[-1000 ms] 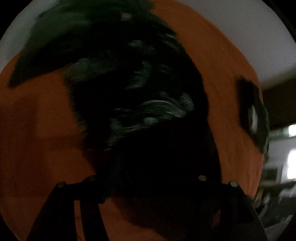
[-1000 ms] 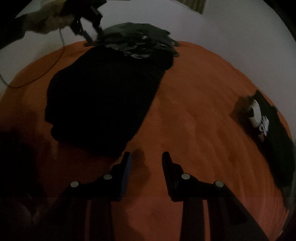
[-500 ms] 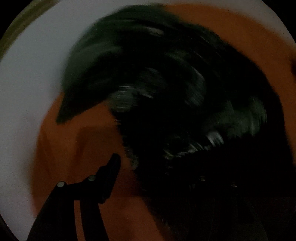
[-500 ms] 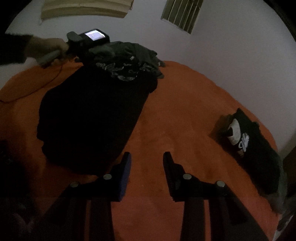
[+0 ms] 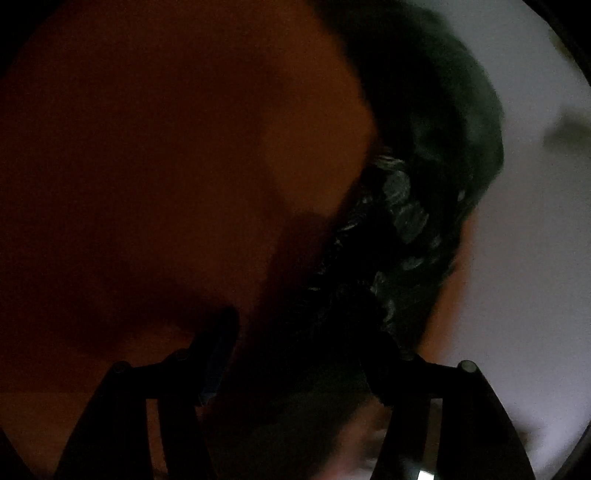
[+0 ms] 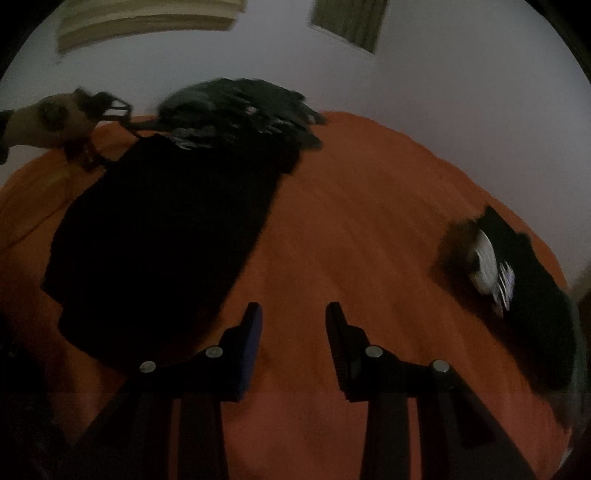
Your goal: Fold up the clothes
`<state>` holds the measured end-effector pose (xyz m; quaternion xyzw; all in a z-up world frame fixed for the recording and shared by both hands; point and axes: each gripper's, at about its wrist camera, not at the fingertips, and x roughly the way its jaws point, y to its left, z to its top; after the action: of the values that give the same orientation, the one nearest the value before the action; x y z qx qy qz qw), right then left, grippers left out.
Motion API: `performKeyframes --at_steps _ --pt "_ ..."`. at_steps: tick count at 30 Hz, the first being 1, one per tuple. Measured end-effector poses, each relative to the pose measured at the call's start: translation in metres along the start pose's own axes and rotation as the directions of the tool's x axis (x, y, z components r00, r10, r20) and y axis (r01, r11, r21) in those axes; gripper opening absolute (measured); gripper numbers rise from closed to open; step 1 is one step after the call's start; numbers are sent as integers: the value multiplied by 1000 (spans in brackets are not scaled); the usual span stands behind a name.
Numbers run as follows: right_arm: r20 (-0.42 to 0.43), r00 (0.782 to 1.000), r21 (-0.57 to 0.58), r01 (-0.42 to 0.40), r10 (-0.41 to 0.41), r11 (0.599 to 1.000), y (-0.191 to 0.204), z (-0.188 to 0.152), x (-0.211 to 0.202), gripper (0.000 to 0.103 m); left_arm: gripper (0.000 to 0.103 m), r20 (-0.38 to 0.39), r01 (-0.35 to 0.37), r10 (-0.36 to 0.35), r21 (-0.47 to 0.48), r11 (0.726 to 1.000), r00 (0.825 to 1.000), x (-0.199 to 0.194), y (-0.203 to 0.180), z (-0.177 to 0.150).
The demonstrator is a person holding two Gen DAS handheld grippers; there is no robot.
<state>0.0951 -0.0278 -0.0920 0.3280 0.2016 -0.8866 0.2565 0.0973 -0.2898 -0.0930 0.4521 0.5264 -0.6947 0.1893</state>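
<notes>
A black garment (image 6: pixel 166 236) lies spread flat on the orange bed cover (image 6: pixel 351 221). Behind it sits a crumpled pile of dark clothes (image 6: pixel 243 107) with pale print, also on the right of the left wrist view (image 5: pixel 406 206). My right gripper (image 6: pixel 293 314) hovers open over bare orange cover, just right of the garment's near edge, with nothing between its fingers. A hand (image 6: pixel 37 125) holds my left gripper (image 6: pixel 110 110) at the garment's far left corner. In its own dim view the left gripper (image 5: pixel 301 328) stands wide, with dark cloth between the fingers; no pinch shows.
A folded black garment with a white print (image 6: pixel 517 284) lies at the right edge of the bed. A white wall (image 6: pixel 443 74) stands behind the bed, with a shuttered opening (image 6: pixel 347 22) and a pale shelf (image 6: pixel 147 22) high up.
My right gripper has lifted and tilted up, so more wall shows. The left gripper has swung round; the clothes pile moved from the middle to the right of its view.
</notes>
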Motion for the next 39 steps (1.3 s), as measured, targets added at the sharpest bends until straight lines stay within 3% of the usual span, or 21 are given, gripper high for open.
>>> performKeyframes --at_steps 1,2,3,6,9,12,13,16,18,23,24,26,27,29,30,32,33,35,37,38,39 --pt "-4 999 -12 -48 48 999 2 7 5 35 63 55 -79 70 162 984 996 -10 -25 -5" --pt "-7 997 -13 -72 72 997 3 12 9 35 63 110 -152 123 315 937 986 -14 -48 -11" --pt "-16 996 -3 -85 85 996 5 17 15 37 64 170 -225 164 456 861 972 -15 -70 -17" --pt "-47 992 31 -112 114 993 10 29 31 38 64 333 -385 195 762 520 922 -6 -122 -48" --pt "-71 989 59 -126 130 990 21 31 38 38 64 406 -447 197 851 276 893 22 -138 -63" --pt "-98 984 61 -141 146 988 28 26 40 38 63 425 -468 278 876 113 862 66 -142 -68" --pt "-108 983 63 -139 146 988 28 24 41 38 63 413 -450 290 890 73 863 74 -142 -72" --pt "-140 980 72 -132 141 989 29 15 43 38 63 397 -403 288 914 -39 872 85 -139 -80" --pt "-160 977 86 -126 139 988 27 10 44 39 64 438 -438 286 896 -70 852 92 -138 -72" --pt "-172 979 102 -98 114 990 22 5 45 40 64 526 -540 308 841 -46 793 114 -139 -40" --pt "-173 979 108 -93 111 990 20 4 46 40 63 541 -561 297 827 -22 787 116 -141 -32" --pt "-177 978 126 -88 110 988 17 2 46 40 64 520 -559 267 824 94 811 113 -144 -13" --pt "-180 977 138 -87 111 987 16 0 46 40 63 497 -548 254 812 201 830 109 -143 1" --pt "-182 977 140 -88 113 986 15 0 47 40 63 434 -493 234 742 455 870 95 -133 38" --pt "-182 977 140 -89 114 986 15 0 48 40 64 388 -437 221 661 610 895 87 -120 63" --pt "-185 976 140 -92 118 986 15 0 50 40 64 254 -259 149 484 836 956 82 -85 98" --pt "-186 975 142 -94 120 985 14 1 50 40 64 174 -143 86 349 926 981 82 -63 116" --pt "-185 975 143 -97 122 985 14 0 49 40 64 79 25 -31 83 996 996 85 -21 129" --pt "-182 976 137 -97 122 986 14 1 50 40 63 75 232 -222 -166 958 972 87 20 136" --pt "-182 976 135 -98 122 986 14 2 51 40 63 81 284 -272 -216 934 959 86 30 139" --pt "-182 976 133 -98 121 986 14 2 52 40 63 79 283 -272 -210 936 959 84 31 141"
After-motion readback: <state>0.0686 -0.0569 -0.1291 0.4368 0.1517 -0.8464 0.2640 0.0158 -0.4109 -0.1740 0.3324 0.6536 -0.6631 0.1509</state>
